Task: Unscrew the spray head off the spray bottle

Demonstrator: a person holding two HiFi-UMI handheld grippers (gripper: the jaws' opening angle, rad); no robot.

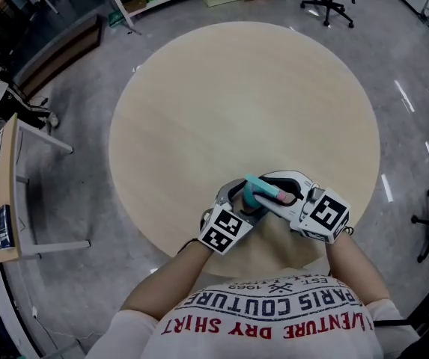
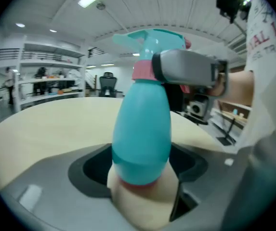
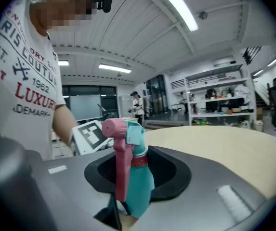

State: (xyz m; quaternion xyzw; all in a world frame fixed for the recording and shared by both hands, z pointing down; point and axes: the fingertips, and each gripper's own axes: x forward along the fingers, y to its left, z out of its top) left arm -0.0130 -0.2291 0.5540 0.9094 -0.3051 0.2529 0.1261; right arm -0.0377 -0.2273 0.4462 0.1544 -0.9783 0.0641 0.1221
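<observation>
Teal bottle [image 2: 142,134], held up over the near edge of the table [image 1: 244,103], close in front of the person, with a gripper on each side. Left gripper [image 1: 238,197] has it low: jaws wide, pinching the fat base, so the bottle rises out of the grip with its long axis near upright and the head [image 2: 152,44] on top. Right gripper [image 1: 274,191] comes in from the opposite side and higher, jaws drawn partway in around the neck, one finger [image 2: 186,71] lying across the pink collar [image 3: 138,160]. That reads as a hold on the head, though how hard the pads bite is a judgement. Key relation: both grips sit on one axis, left below the collar and right at it, so any twist has to turn about that upright line. The right hand is nearer the thread; the left looks set to brace. The left gripper view gives the height of the right finger on the neck and shows the nozzle pointing off to the left, but barely any of the trigger. The right gripper view shows the pink trigger [image 3: 121,167] hanging down the near side of the body between the jaws, where it could foul a pad. Of the left gripper it shows only the marker cube [image 3: 92,134]. The head view sees the bottle nearly end-on, so the collar is hidden there.
</observation>
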